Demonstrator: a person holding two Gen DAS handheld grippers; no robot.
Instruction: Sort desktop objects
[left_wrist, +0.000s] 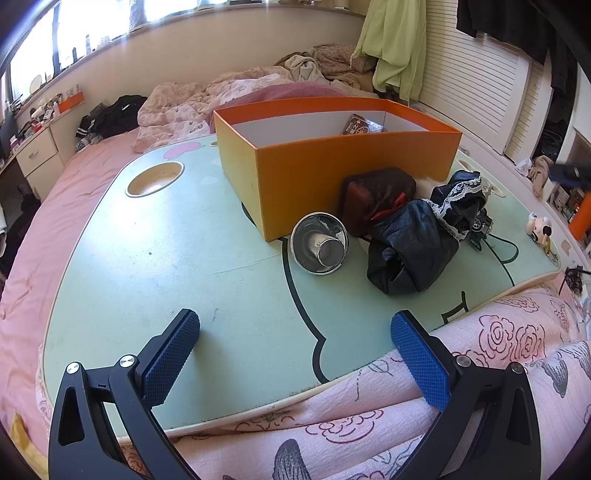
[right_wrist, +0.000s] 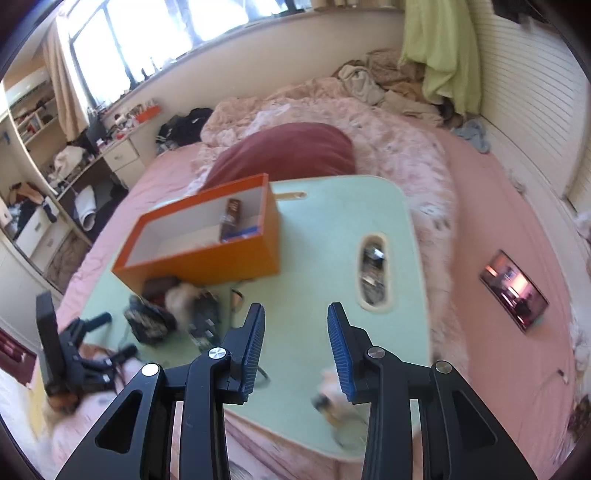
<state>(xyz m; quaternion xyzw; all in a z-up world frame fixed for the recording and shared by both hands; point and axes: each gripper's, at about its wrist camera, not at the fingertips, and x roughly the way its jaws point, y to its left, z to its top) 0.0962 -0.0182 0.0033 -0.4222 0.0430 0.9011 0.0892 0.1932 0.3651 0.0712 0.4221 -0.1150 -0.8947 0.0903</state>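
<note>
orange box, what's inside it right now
The orange box holds a brown packet standing near its far right end, with something blue beside it in the right wrist view. The rest shows bare white lining; the near wall hides part of the floor.

a pink-sheeted bed (right_wrist: 491, 206) filled the room, with a rumpled pale quilt (left_wrist: 177, 110) and a dark red pillow (right_wrist: 288, 151) toward its far side. bright daylight came through a long window (right_wrist: 147, 33) above a cream sill wall, beside a white desk with drawers (left_wrist: 37, 155) and cluttered shelves (right_wrist: 29, 118). a light green cloth (left_wrist: 395, 40) hung by the white slatted wall (left_wrist: 476, 85).
</note>
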